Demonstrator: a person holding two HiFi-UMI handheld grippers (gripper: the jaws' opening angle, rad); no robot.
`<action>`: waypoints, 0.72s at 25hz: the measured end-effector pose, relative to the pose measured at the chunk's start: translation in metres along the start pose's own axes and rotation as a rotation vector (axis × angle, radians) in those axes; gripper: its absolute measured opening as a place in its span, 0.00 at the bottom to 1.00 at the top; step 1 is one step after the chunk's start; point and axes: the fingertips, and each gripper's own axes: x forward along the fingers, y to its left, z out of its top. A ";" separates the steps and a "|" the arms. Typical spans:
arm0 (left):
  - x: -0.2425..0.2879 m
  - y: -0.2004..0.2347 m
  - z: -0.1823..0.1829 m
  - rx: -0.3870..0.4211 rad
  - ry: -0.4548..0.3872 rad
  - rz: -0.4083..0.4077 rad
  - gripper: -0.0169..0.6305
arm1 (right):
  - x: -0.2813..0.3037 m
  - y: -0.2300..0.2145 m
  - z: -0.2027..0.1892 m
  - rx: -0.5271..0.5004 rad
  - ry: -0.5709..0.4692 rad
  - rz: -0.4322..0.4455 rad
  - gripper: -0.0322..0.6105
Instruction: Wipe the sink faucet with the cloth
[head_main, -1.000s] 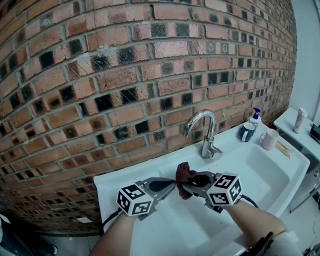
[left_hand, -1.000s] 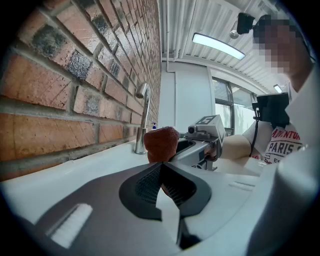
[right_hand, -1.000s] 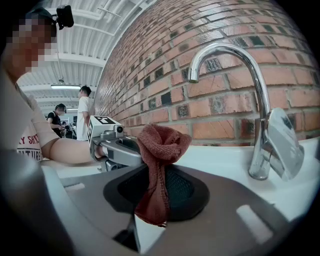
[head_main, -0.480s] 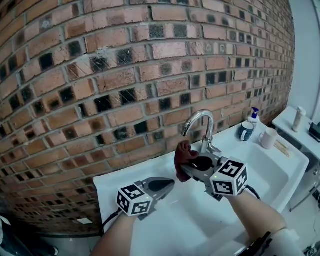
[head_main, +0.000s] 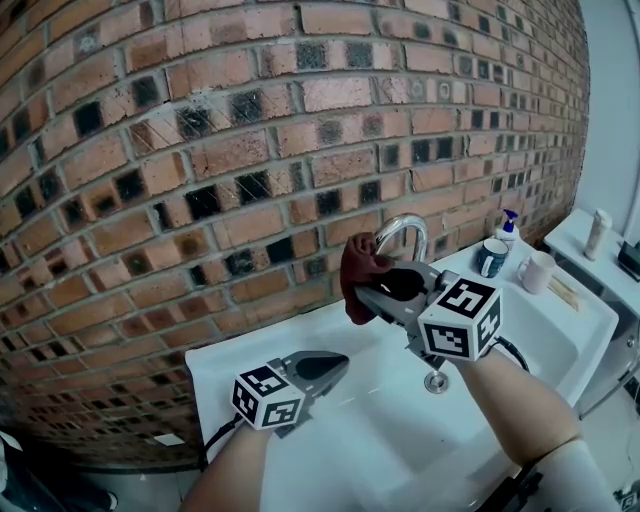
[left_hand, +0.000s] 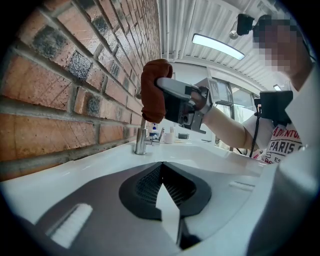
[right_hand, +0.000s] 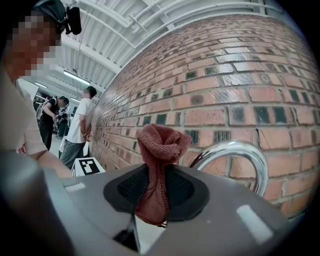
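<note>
My right gripper (head_main: 358, 290) is shut on a dark red knitted cloth (head_main: 359, 268), held up beside the curved spout of the chrome faucet (head_main: 406, 229). In the right gripper view the cloth (right_hand: 160, 150) bunches upward out of the jaws, with the faucet arch (right_hand: 240, 152) just to its right; contact between them cannot be told. My left gripper (head_main: 340, 366) rests low over the white sink (head_main: 530, 345), shut and empty. The left gripper view shows the right gripper and cloth (left_hand: 154, 90) raised above the faucet base (left_hand: 141, 142).
A brick wall (head_main: 250, 150) rises directly behind the sink. On the sink's right end stand a spray bottle (head_main: 511, 230), a dark mug (head_main: 492, 262) and a white cup (head_main: 538, 275). The drain (head_main: 436, 381) lies in the basin. People stand far off in the right gripper view.
My right gripper has lifted the cloth up and back from over the basin to the height of the faucet spout. The left gripper has stayed almost still.
</note>
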 end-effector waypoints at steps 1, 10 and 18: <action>0.000 0.000 0.000 0.000 0.000 0.000 0.04 | 0.001 -0.003 0.005 0.008 -0.012 -0.006 0.19; 0.000 0.000 -0.001 0.001 0.002 -0.001 0.04 | 0.003 -0.030 0.000 0.126 -0.015 -0.055 0.19; 0.000 0.000 -0.001 0.001 0.001 -0.002 0.04 | 0.002 -0.031 0.002 0.119 0.001 -0.060 0.19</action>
